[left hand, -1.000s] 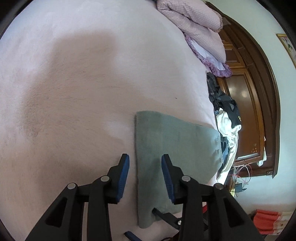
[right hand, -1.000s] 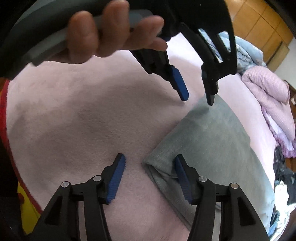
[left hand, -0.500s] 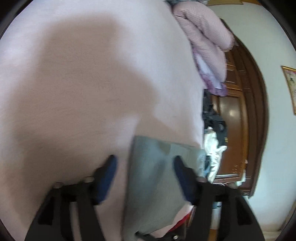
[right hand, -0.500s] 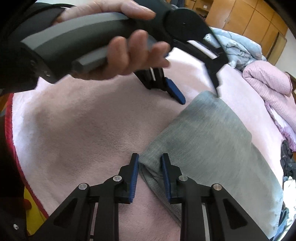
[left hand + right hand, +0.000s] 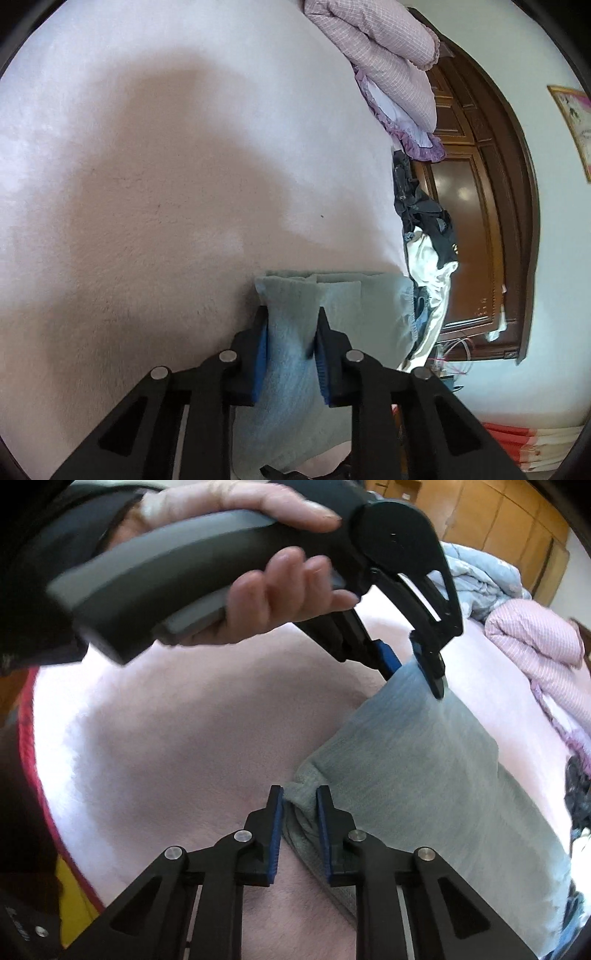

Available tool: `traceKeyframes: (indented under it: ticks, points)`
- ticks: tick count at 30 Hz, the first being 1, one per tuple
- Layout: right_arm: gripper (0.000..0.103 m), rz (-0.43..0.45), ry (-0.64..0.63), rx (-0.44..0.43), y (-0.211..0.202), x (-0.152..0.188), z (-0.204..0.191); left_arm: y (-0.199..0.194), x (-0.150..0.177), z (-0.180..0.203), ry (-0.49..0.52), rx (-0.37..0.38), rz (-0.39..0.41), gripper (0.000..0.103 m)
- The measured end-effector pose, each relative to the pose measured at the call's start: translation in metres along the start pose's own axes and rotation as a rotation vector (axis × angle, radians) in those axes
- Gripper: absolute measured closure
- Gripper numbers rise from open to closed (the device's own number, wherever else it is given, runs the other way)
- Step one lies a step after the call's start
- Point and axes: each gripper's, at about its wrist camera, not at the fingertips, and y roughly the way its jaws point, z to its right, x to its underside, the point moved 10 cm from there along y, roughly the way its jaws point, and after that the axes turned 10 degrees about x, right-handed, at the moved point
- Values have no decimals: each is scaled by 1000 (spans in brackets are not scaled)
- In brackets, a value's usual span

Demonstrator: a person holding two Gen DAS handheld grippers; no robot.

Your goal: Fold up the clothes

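A grey fleece garment (image 5: 436,775) lies folded on a pink blanket (image 5: 192,738). In the left wrist view my left gripper (image 5: 290,343) is closing, its blue pads pinching a bunched corner of the grey garment (image 5: 295,314) and lifting it slightly. The right wrist view shows that left gripper (image 5: 413,664) held by a hand (image 5: 280,579), gripping the far corner. My right gripper (image 5: 299,827) is closing too, with the near corner of the garment squeezed between its blue pads.
A folded pink quilt (image 5: 391,55) lies at the far side of the bed, with a heap of dark and white clothes (image 5: 428,236) at the bed's edge by a wooden wardrobe (image 5: 476,221). A pale blue blanket (image 5: 480,576) is beyond. Bare pink blanket (image 5: 147,184) spreads to the left.
Both grippers have closed onto corners of the grey garment: the right on the near corner, the left on the far corner after opening wide and pushing in. The cloth bunches at both grips.
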Motion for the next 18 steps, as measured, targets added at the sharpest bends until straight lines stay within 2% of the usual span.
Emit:
traceKeyframes:
  ticks: [5, 10, 13, 18]
  points:
    - [86, 28, 80, -54, -16, -7, 12, 0, -3, 13, 35, -107, -8, 84]
    - [86, 63, 225, -154, -35, -11, 36, 3, -6, 32, 66, -205, -26, 84]
    - [86, 93, 300, -199, -49, -13, 54, 6, -8, 50, 88, -238, -35, 84]
    - [86, 149, 454, -261, -83, 31, 121, 21, -10, 88, 136, -305, -55, 84]
